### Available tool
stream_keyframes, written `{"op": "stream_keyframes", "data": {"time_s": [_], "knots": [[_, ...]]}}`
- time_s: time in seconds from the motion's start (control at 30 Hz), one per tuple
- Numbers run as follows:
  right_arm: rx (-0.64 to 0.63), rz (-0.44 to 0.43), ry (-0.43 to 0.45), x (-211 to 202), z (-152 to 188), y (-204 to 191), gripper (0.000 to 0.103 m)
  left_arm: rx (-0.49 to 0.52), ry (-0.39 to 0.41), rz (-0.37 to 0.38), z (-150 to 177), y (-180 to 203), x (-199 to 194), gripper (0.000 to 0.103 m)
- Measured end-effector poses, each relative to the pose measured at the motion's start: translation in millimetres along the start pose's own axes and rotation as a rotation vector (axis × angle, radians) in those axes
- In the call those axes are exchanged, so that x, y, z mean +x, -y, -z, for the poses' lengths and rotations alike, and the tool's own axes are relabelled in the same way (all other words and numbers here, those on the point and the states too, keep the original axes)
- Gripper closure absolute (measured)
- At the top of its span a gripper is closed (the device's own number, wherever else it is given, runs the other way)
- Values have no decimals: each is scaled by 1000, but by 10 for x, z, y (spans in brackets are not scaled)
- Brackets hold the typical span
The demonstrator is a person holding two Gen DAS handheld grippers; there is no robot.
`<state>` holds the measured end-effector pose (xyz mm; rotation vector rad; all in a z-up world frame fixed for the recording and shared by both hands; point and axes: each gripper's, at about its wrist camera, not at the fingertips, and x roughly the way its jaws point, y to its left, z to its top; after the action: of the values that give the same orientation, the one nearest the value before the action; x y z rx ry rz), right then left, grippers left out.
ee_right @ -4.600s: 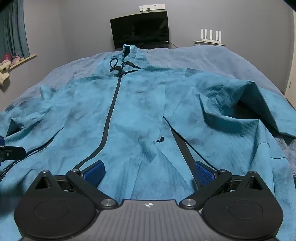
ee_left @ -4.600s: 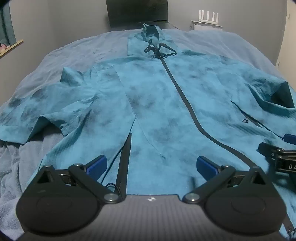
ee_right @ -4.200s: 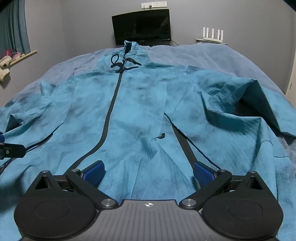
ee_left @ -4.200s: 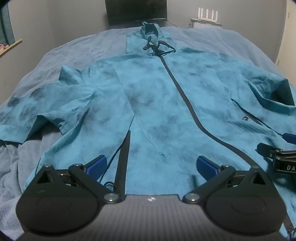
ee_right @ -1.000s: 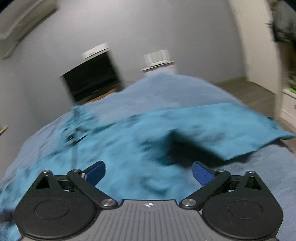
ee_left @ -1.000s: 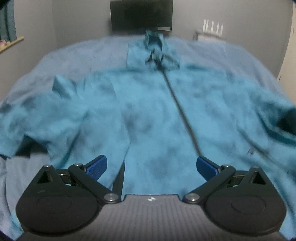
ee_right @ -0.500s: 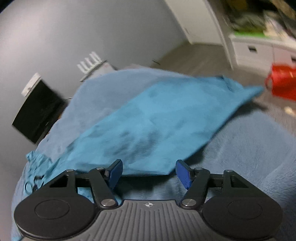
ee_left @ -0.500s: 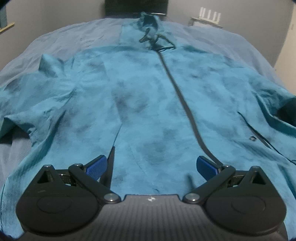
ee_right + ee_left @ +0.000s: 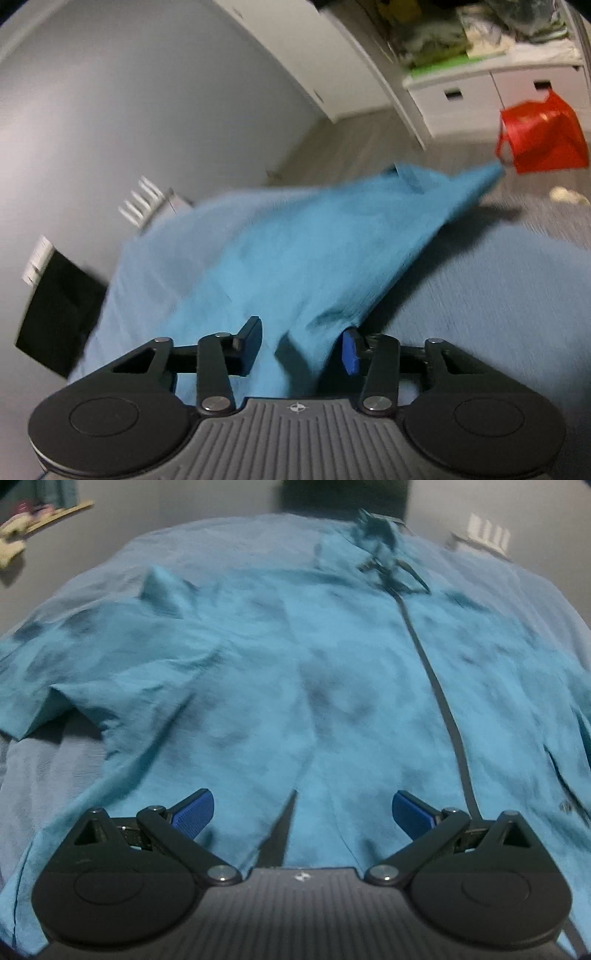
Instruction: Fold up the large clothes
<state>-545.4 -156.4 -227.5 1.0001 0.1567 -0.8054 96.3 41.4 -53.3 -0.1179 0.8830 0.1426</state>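
A large teal jacket (image 9: 332, 672) with a dark zipper (image 9: 439, 686) lies front up on a blue-grey bed cover (image 9: 221, 542). Its hood and drawstrings point to the far end. My left gripper (image 9: 303, 808) is open and empty just above the jacket's bottom hem. In the right wrist view the jacket's right sleeve (image 9: 332, 251) stretches toward the bed's edge. My right gripper (image 9: 299, 347) is half closed, with the sleeve's near edge between its fingers; the pads are still apart.
A black TV (image 9: 55, 314) and a white router (image 9: 144, 203) stand at the bed's far end. A red bag (image 9: 543, 136) sits on the wooden floor by white drawers (image 9: 480, 92). A shelf (image 9: 48, 517) is on the left wall.
My right gripper has swung right to the sleeve and its fingers have narrowed around the sleeve's edge. My left gripper has shifted slightly left over the hem and stays open.
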Motion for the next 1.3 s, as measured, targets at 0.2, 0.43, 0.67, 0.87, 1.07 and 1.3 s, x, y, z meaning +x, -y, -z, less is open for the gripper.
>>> {"op": "stream_keyframes", "data": {"time_s": [0.2,0.43,0.67,0.87,1.07,1.3], "knots": [[-110,-11,56,-10,-124,-238,89,-36,-23,33,-88,-117,32,0],[-415,-164,180,-415,-157,-1291,97,6,-14,65,-57,-55,11,0],[-703,-524,217,-1126,522,-2515,97,34,-4,97,-38,-25,-15,0],[-915,-803,60,-1636,1662,-3075,97,15,6,117,-49,-86,-22,0],[-1052,-846,-286,-1574,2762,-2943,73,-20,17,119,-98,-203,-21,0],[-937,-750,-446,-1516,2610,-2178,49,47,115,104,-231,-247,-138,0]]}}
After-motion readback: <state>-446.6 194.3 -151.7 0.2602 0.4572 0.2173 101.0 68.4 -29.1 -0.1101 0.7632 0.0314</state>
